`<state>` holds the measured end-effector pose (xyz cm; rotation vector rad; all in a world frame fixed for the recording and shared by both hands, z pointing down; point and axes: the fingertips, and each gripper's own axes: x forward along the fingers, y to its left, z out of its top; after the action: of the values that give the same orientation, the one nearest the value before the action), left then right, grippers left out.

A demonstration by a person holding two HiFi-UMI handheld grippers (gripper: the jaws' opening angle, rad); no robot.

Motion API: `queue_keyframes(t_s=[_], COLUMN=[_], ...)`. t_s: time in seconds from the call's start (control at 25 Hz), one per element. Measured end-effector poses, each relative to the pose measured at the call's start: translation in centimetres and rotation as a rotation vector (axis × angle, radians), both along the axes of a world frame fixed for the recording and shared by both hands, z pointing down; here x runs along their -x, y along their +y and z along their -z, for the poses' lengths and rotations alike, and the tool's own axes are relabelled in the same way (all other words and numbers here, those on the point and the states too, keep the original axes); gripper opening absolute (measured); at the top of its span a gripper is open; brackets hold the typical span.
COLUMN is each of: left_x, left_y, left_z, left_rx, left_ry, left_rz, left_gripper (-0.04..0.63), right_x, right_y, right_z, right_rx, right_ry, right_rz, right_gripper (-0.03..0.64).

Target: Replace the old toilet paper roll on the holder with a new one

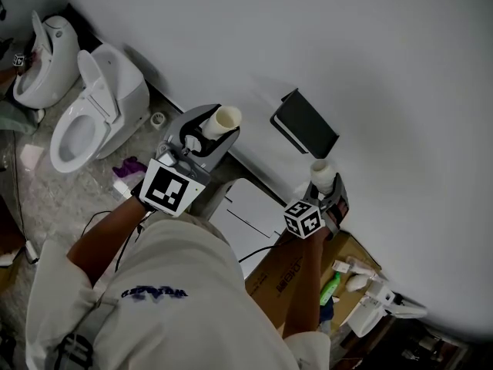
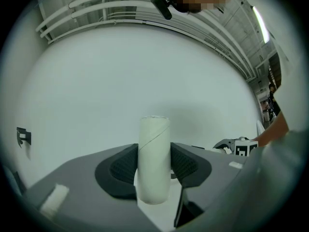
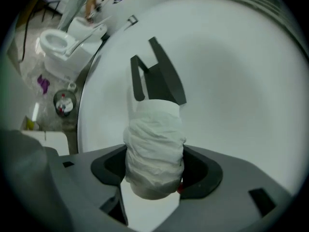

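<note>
My left gripper (image 1: 209, 135) is shut on a bare cardboard tube (image 1: 223, 120), the old roll's core. In the left gripper view the tube (image 2: 153, 158) stands upright between the dark pads, facing the white wall. My right gripper (image 1: 324, 186) is shut on a white toilet paper roll (image 1: 322, 174) with a crumpled, loosely wrapped surface. In the right gripper view that roll (image 3: 155, 149) fills the jaws, and the black wall holder (image 3: 157, 79) sits just beyond it with nothing on it. From the head view the holder (image 1: 304, 123) is on the wall, above the right gripper.
Two white toilets (image 1: 96, 106) (image 1: 45, 62) stand at the left along the wall. A purple item (image 1: 128, 165) and a small round object (image 1: 158, 119) lie on the floor. A cardboard box (image 1: 296, 272) with bottles and a white panel (image 1: 250, 206) sit below the grippers.
</note>
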<state>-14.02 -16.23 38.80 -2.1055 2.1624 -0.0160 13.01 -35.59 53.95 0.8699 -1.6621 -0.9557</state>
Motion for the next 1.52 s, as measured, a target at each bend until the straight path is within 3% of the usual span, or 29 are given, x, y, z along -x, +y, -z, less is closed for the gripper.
queue_keyframes(t_s=[0.12,0.2,0.4,1.52], left_x=[0.2,0.0,-0.3,0.8], left_y=[0.0,0.0,0.2,0.6], left_z=[-0.2,-0.4,-0.4,-1.7], left_rx=[0.006,0.009,0.008,0.039], left_ry=[0.001,0.004,0.033,0.052], left_rz=[0.002,-0.001,-0.004,0.012], left_gripper=[0.198,0.198,0.198,0.198], right_x=[0.1,0.1,0.2,3.6], right_y=[-0.7,-0.9,-1.1,-1.4], right_z=[-0.3,-0.3,-0.4,-1.6], right_rx=[-0.145,-0.170,-0.169,-0.215], right_ry=[0.196,0.232,0.235,0.273], right_rz=[0.017,0.008,0.000,0.056], right_gripper=[0.307,0.307,0.307,0.307])
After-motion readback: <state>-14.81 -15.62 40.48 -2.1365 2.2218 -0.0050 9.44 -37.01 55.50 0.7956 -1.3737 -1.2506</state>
